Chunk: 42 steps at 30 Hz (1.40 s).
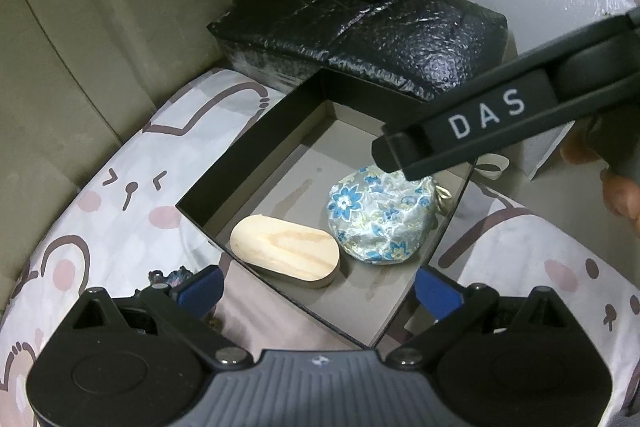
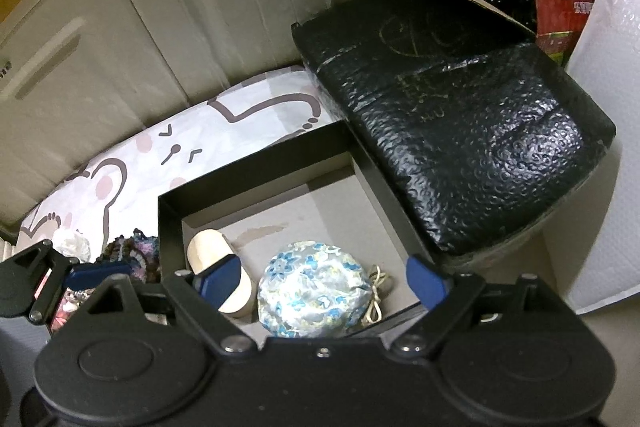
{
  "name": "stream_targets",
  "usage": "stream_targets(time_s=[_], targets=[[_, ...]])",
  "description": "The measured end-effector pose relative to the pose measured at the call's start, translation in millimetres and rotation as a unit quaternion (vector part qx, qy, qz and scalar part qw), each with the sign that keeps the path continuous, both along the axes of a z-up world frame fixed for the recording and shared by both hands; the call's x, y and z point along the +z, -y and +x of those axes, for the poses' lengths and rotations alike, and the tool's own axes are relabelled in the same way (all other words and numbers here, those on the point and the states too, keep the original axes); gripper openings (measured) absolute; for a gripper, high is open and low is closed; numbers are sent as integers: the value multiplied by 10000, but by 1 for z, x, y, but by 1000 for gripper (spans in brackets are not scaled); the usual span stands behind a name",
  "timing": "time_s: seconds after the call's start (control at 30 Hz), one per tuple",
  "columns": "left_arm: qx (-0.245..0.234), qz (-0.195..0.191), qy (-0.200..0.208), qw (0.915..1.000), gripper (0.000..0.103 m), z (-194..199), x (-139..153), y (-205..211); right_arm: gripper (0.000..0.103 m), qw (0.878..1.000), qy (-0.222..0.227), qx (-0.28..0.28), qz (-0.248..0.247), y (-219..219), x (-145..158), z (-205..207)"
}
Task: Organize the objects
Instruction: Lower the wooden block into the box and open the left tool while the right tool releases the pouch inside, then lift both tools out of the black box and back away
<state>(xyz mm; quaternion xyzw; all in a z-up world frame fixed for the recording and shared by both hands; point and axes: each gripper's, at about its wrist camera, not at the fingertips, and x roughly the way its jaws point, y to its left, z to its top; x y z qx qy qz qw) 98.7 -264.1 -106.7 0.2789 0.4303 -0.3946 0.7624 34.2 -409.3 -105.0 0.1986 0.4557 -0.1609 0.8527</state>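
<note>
Your left gripper hung with jaws spread and empty over the black box; your right gripper was likewise released. Inside the box the wooden block lay just beside the floral pouch.

Pouch: top edge hidden behind the right tool in the left wrist view; lower edge hidden by tool body in the right wrist view.
Wooden block: partly covered by a blue fingertip.
Red carton: lettering cut off by white padded envelope.
Crocheted item: mostly hidden, identity unclear.
</note>
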Motion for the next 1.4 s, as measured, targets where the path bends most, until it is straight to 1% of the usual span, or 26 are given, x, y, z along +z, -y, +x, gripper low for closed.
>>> stream_targets(time_s=[0.43, 0.73, 0.87, 1.03, 1.23, 1.37, 1.4], targets=[[289, -183, 59, 9994, 101, -11, 17, -13, 90, 9998, 168, -23, -53, -4, 18, -15], [814, -502, -5, 9954, 101, -14, 36, -27, 90, 9993, 326, 4, -189, -10, 35, -25], [1067, -615, -58, 9924, 101, -15, 42, -34, 90, 9989, 392, 15, -244, -12, 43, -31], [1447, -758, -135, 9865, 101, -14, 49, -46, 90, 9985, 445, 31, -316, -13, 51, -38], [1920, -912, -149, 9770, 102, -12, 57, -61, 90, 9979, 449, 99, -457, -18, 58, -44], [2147, -966, -123, 9718, 102, -12, 60, -70, 93, 9970, 421, 193, -620, -22, 61, -48], [2192, -968, -103, 9708, 102, -12, 61, -72, 95, 9967, 413, 211, -662, -23, 62, -49]])
